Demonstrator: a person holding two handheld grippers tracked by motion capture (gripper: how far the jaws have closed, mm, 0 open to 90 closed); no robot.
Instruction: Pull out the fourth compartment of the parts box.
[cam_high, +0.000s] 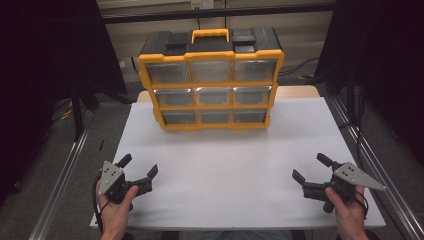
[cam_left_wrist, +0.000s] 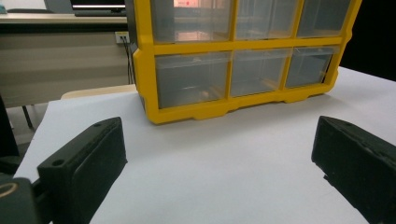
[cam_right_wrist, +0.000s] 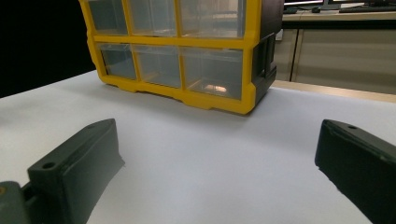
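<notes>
White sheeting covers the table (cam_high: 225, 165), with dark curtains at both sides and a beige wall behind. At the far end stands the yellow drawer cabinet (cam_high: 211, 80) — upright, its nine clear drawers facing me, handle on top — well apart from both my tongs. I hold my left gripper (cam_high: 136, 168) near the front left corner and my right gripper (cam_high: 312, 167) near the front right, each with jaws spread wide and nothing between them. Both point inward toward the cabinet — I judge that is so either hand can reach a drawer front squarely. The drawers all look pushed in.
</notes>
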